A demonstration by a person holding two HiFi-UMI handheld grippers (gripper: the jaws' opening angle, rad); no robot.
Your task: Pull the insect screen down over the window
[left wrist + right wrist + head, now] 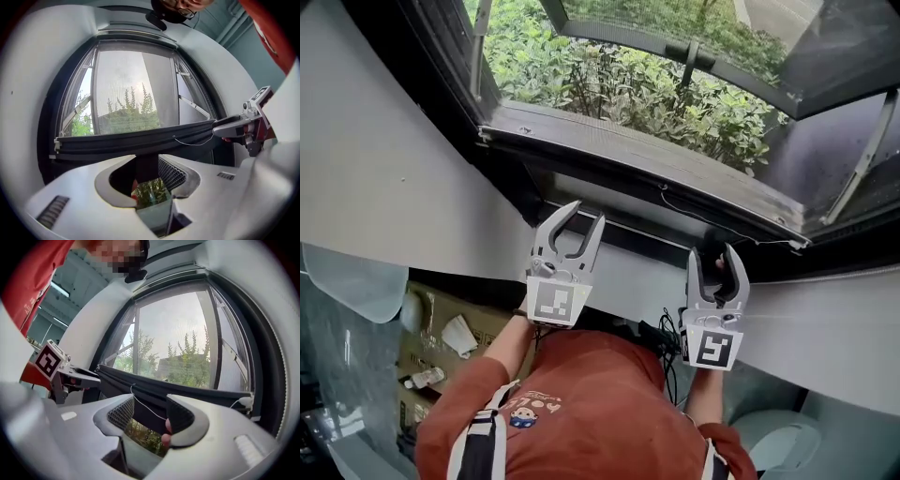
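I see the window (831, 90) filling the far side, with the insect screen (133, 89) drawn partway and its dark pull bar (647, 173) lying across the opening. My left gripper (581, 217) is released, near the bar. My right gripper (716, 263) is also released, its jaws apart around the bar's near edge. A thin white cord (147, 411) hangs between them.

Green shrubs (619, 89) are crowding the ground outside; below me, a cardboard box (427, 352) is holding white scraps (457, 335), and black cables (664, 339) are hanging beside my red shirt (591, 412).
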